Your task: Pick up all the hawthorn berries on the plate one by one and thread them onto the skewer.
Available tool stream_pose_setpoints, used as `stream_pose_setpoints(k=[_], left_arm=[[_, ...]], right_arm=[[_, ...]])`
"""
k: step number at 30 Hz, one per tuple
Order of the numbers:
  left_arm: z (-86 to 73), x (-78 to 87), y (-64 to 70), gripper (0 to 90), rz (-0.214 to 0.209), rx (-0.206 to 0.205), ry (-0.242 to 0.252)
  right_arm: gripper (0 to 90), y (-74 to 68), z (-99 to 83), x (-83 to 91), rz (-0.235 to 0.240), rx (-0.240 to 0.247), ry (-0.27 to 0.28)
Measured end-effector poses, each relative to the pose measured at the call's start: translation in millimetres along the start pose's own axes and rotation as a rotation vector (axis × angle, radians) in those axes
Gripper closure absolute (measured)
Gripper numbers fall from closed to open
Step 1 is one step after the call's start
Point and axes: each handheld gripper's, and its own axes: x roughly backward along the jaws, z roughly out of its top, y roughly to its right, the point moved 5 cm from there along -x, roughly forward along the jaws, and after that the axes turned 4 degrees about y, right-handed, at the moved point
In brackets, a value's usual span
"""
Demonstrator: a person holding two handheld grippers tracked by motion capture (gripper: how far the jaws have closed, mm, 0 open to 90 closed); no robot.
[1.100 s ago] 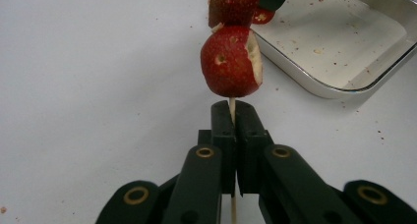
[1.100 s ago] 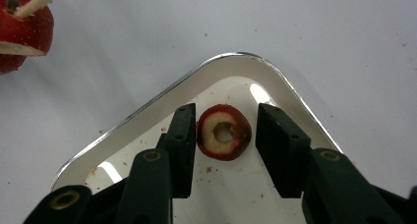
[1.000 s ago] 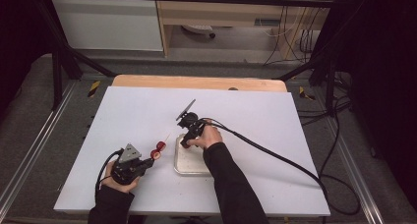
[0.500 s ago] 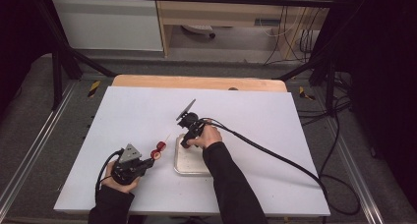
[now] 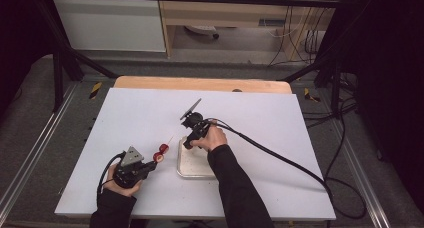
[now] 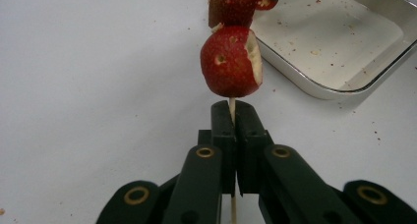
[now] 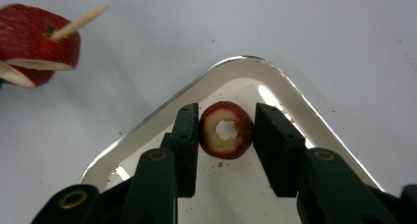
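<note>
Near the white tabletop's (image 5: 120,123) front-left corner, the left gripper (image 6: 231,117) had its jaws pressed tight on a thin wooden skewer (image 6: 231,107), which slanted away toward the table's middle. Two red, cored fruit slices (image 6: 231,62) sat threaded on it just beyond the jaw tips, above bare white surface, with plenty of open table to the left and behind. Just beside the fruit, to the right, lay a shallow rectangular metal tray (image 5: 189,169), its rounded rim close to the skewer. The right gripper (image 7: 226,130) hung over that tray's corner, its jaws narrowed around a red ring-shaped fruit slice with a hollow centre (image 7: 225,129); the left pad touched it, the right one looked barely clear. Its black cable (image 5: 280,155) trailed across the table's right half toward the front-right edge.
</note>
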Motion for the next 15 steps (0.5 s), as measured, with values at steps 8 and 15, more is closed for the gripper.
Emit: stream_pose_setpoints(k=[8, 15], left_arm=[[1.0, 0.5, 2.3, 88.0, 0.000, -0.003, 0.006], [3.3, 1.3, 8.3, 88.0, -0.008, 0.001, 0.021]], right_arm=[[63.2, -5.2, -4.8, 26.0, -0.006, 0.007, 0.044], [63.2, -6.6, -16.6, 43.5, 0.006, -0.025, 0.096]])
